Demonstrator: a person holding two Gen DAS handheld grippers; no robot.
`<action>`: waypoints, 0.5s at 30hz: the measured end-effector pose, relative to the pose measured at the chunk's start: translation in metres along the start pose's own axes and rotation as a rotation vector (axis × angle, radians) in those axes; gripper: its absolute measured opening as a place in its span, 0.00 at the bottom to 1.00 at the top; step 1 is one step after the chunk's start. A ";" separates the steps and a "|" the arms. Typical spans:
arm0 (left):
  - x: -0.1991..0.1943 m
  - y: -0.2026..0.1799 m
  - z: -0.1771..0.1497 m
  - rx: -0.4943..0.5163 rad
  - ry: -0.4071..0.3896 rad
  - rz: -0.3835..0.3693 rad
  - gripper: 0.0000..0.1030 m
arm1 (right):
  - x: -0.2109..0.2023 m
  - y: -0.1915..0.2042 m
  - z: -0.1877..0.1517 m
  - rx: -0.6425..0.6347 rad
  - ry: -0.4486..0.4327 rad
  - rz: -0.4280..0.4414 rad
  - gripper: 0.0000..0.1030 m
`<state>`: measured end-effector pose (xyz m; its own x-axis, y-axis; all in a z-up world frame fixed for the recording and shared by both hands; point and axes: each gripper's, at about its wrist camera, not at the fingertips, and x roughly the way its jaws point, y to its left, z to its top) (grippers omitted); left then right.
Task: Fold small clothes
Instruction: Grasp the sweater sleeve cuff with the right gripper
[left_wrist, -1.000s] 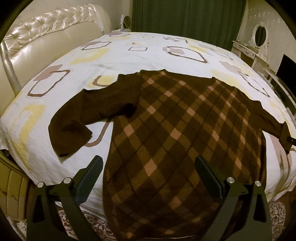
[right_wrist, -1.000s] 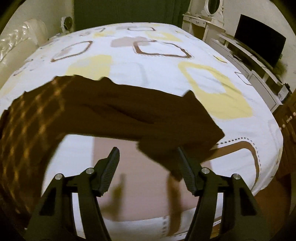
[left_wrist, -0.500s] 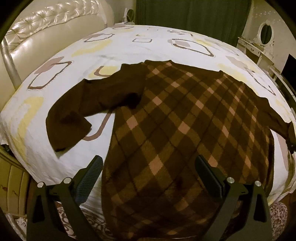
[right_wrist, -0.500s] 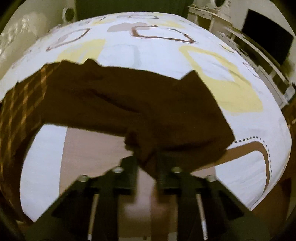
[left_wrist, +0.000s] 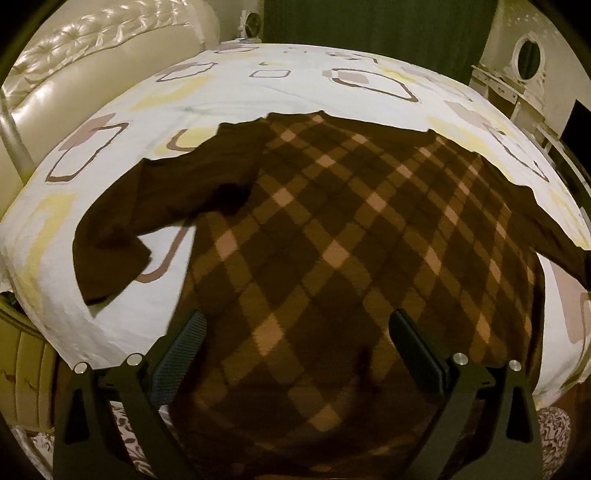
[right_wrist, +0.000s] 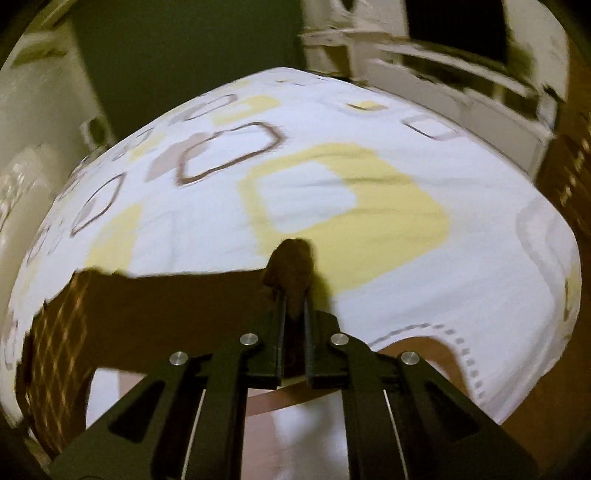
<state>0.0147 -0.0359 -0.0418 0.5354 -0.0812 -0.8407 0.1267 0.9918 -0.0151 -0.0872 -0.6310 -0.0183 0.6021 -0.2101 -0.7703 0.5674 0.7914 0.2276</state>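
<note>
Sweater (left_wrist: 332, 229) flat beneath spread left jaws; only right wrist view showing its sleeve cuff (right_wrist: 291, 266) jaw-pinched.

Right gripper (right_wrist: 293, 295), jaws clamped on brown sleeve cuff (right_wrist: 290, 266), above patterned bedsheet (right_wrist: 369, 192).

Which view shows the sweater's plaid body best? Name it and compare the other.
The left wrist view: the sweater lies spread across the bed, its plaid body filling the frame. The right wrist view shows only a blurred plaid strip at the left edge and the plain sleeve pinched in the right gripper.
</note>
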 end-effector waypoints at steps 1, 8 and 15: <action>0.000 -0.003 0.000 0.006 0.002 -0.002 0.96 | 0.004 -0.016 0.003 0.041 0.016 -0.002 0.07; 0.006 -0.015 0.001 0.020 0.014 0.003 0.96 | 0.021 -0.087 -0.007 0.259 0.075 -0.020 0.21; 0.008 -0.019 0.003 0.014 0.017 0.002 0.96 | 0.033 -0.118 -0.025 0.425 0.102 0.045 0.58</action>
<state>0.0190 -0.0552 -0.0467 0.5218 -0.0779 -0.8495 0.1379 0.9904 -0.0061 -0.1486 -0.7172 -0.0859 0.5851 -0.1058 -0.8041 0.7353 0.4876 0.4708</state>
